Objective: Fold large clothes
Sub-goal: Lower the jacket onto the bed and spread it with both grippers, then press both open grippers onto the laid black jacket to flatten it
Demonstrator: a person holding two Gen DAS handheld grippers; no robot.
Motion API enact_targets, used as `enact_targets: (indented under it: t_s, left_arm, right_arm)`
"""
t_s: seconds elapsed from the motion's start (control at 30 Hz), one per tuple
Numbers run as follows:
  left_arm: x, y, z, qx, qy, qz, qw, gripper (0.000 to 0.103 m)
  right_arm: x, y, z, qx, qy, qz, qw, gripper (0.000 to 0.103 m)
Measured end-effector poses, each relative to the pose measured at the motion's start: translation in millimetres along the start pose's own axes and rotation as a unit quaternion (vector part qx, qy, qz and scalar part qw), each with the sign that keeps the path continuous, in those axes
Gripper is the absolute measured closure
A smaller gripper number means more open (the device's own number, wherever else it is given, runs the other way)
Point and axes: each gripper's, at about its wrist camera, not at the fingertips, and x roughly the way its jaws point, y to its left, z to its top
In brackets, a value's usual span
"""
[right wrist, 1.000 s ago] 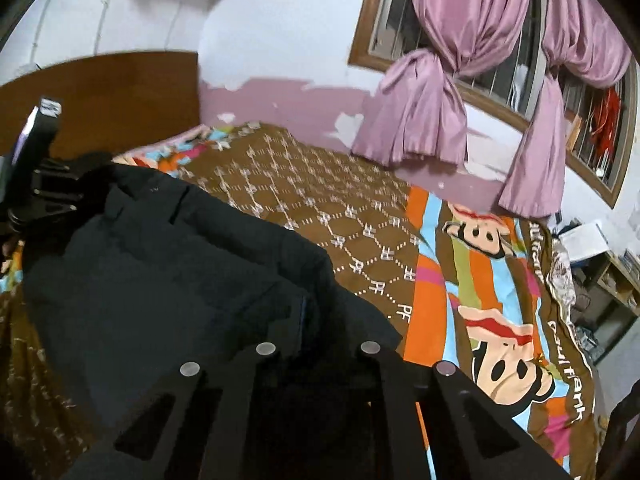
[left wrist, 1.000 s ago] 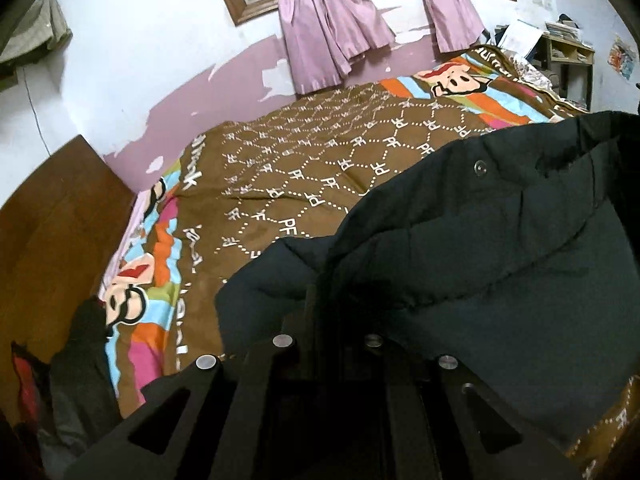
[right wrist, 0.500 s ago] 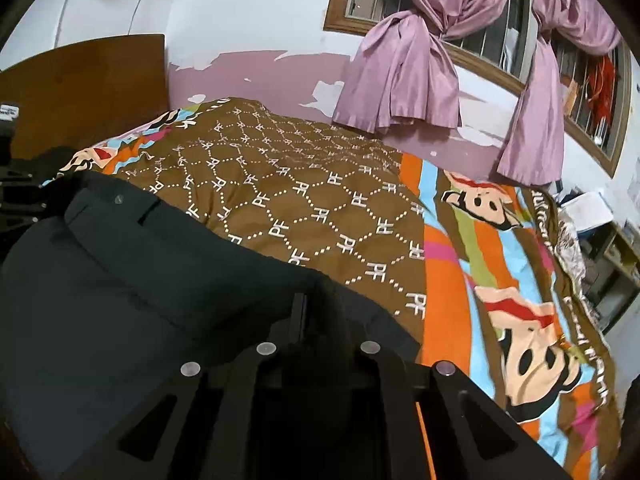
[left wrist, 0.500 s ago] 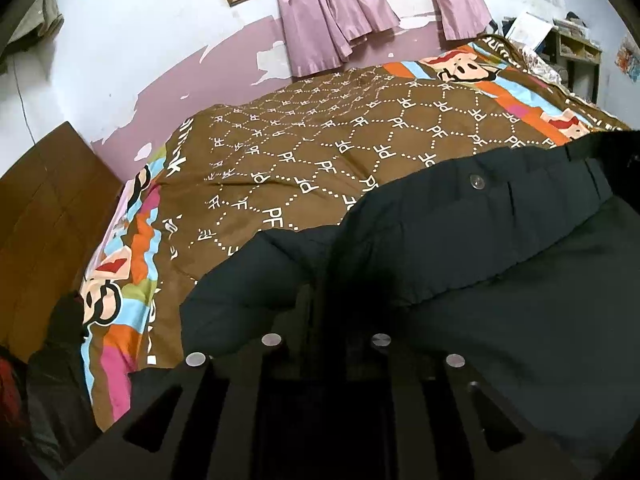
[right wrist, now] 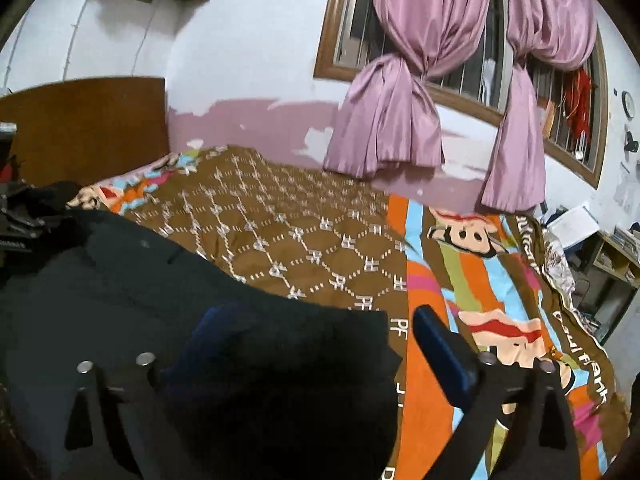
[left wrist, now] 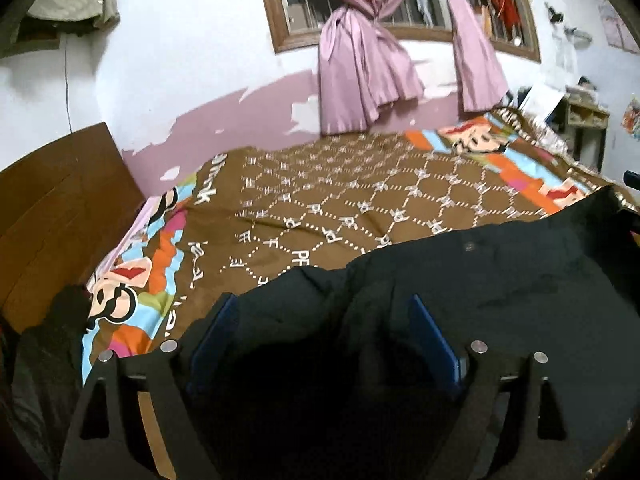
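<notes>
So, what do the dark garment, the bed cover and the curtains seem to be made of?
Dark garment: probably thick matte woven cloth, with soft heavy folds and a snap button.
Bed cover: printed, likely quilted fabric; dotted lines cross its brown pattern.
Curtains: smooth pink cloth with a satin-like sheen on its folds.

White wall [right wrist: 248, 40] with peeling pink paint low down, behind a bed [left wrist: 360, 200] under a brown patterned cover with bright cartoon borders. Barred wooden window [right wrist: 460, 68] with knotted pink curtains [right wrist: 392, 120]; brown headboard [left wrist: 52, 208] at left. Cluttered shelf [left wrist: 588, 116] far right, cloth [left wrist: 76, 4] hung high.
</notes>
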Motion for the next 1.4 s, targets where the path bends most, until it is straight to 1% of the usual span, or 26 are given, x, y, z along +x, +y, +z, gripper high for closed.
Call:
enact_targets:
  t_s: [0.17,0.23,0.3,0.37,0.4,0.5,0.53,0.6,0.67,0.77,0.87,0.93,1.03,1.1,1.23,1.33,1.4]
  left_arm:
    - [-35,5,-11,-0.037,-0.033,-0.025,0.9985,0.013]
    - [-50,7,-15,-0.048,-0.044,-0.042,0.997,0.011]
    - [-63,6,-19,-0.056,-0.05,-0.06,0.9954,0.01]
    - [-71,3,-27,-0.059,-0.044,-0.082,0.9939,0.01]
    - [-73,0,-30,-0.055,-0.038,-0.091,0.9936,0.01]
    - [-80,-11,-42,-0.033,-0.025,-0.107,0.9934,0.01]
    - [-84,-16,-49,-0.018,-0.026,-0.109,0.9936,0.01]
    - [-90,-24,-59,0.0,-0.034,-0.115,0.9928,0.01]
    - [-94,-30,-72,0.013,-0.034,-0.118,0.9924,0.01]
    - [-89,-36,-88,0.029,-0.016,-0.127,0.9913,0.01]
    - [-75,-44,-96,0.046,0.008,-0.123,0.9913,0.01]
    - [-65,-51,-97,0.061,0.018,-0.11,0.9919,0.01]
    - [-50,-56,-93,0.074,0.026,-0.088,0.993,0.01]
    - [-38,-53,-87,0.061,0.034,-0.083,0.9942,0.008]
    - [-16,-40,-74,0.009,0.043,-0.079,0.9959,0.005]
    - [2,-29,-60,-0.019,0.055,-0.073,0.9956,0.004]
    - [7,-20,-50,-0.033,0.063,-0.074,0.9947,0.004]
  right_arm:
    - [-43,8,-3,0.003,-0.015,0.018,1.0,0.0]
    - [-56,11,-8,0.009,-0.016,0.029,0.999,0.0]
    - [-63,17,-18,0.026,0.0,0.057,0.998,0.0]
    - [-65,23,-29,0.038,0.021,0.083,0.996,0.0]
    - [-65,28,-37,0.039,0.032,0.094,0.994,0.0]
    - [-61,42,-54,0.028,0.057,0.108,0.992,0.0]
    - [-60,45,-59,0.027,0.064,0.115,0.991,0.0]
    - [-57,49,-65,0.029,0.077,0.131,0.988,0.0]
    - [-55,54,-70,0.032,0.084,0.142,0.986,0.0]
    - [-52,63,-77,0.028,0.093,0.155,0.983,0.0]
    - [-41,74,-88,0.009,0.11,0.145,0.983,0.0]
    - [-30,82,-96,-0.005,0.123,0.133,0.983,0.0]
    - [-18,86,-95,-0.014,0.122,0.121,0.985,0.0]
    - [-5,86,-90,-0.013,0.124,0.117,0.985,0.0]
    - [19,83,-77,-0.013,0.126,0.108,0.986,0.0]
    - [36,75,-70,0.006,0.13,0.102,0.986,0.0]
    - [45,67,-65,0.022,0.132,0.095,0.987,0.0]
